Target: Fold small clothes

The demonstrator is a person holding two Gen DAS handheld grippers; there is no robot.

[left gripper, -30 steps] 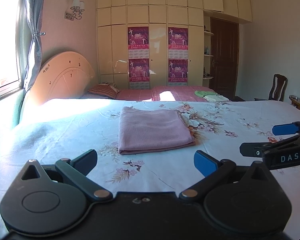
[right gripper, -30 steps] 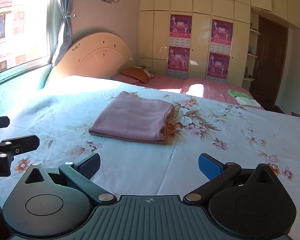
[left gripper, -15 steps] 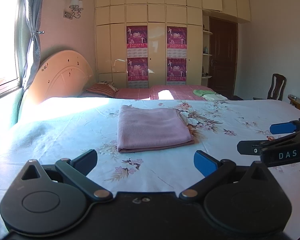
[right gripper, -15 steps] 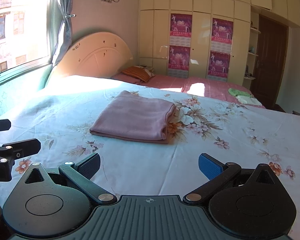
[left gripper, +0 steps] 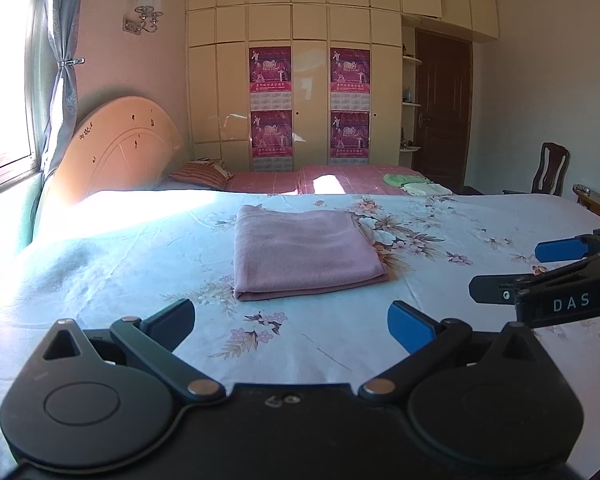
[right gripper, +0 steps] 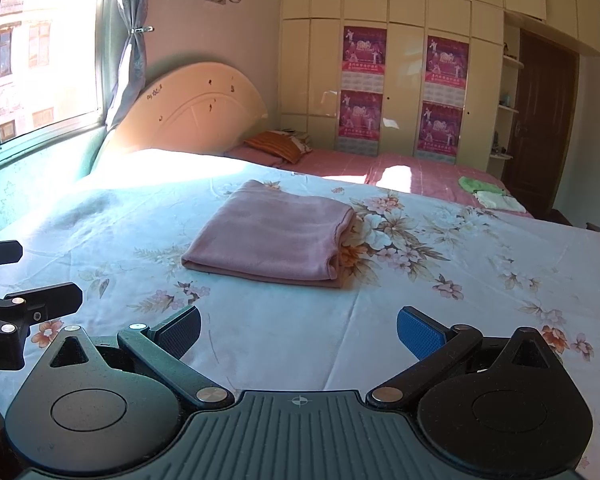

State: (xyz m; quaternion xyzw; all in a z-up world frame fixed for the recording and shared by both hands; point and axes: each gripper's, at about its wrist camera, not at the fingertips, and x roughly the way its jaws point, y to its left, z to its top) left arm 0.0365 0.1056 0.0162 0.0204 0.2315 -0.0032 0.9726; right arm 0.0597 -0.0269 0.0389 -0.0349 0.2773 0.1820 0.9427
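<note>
A pink cloth (left gripper: 304,252) (right gripper: 272,236) lies folded into a neat rectangle on the floral bed sheet (left gripper: 120,264) (right gripper: 480,280). My left gripper (left gripper: 292,320) stands open, short of the cloth's near edge, with nothing between its fingers. Equally open and empty, my right gripper (right gripper: 300,330) hovers in front of the cloth. In the left wrist view the right gripper (left gripper: 512,270) pokes in from the right edge. The right wrist view catches the left gripper (right gripper: 20,276) at the left edge.
A second bed with a pink cover (left gripper: 340,178) holds a striped pillow (left gripper: 200,174) and small green and white cloths (left gripper: 412,184) (right gripper: 488,194). Behind stand a headboard (left gripper: 120,148), wardrobe (left gripper: 292,80), door (left gripper: 440,108) and chair (left gripper: 552,168).
Both grippers have drawn back and lifted slightly, so the folded cloth sits a little farther off. Both stay open and empty.
</note>
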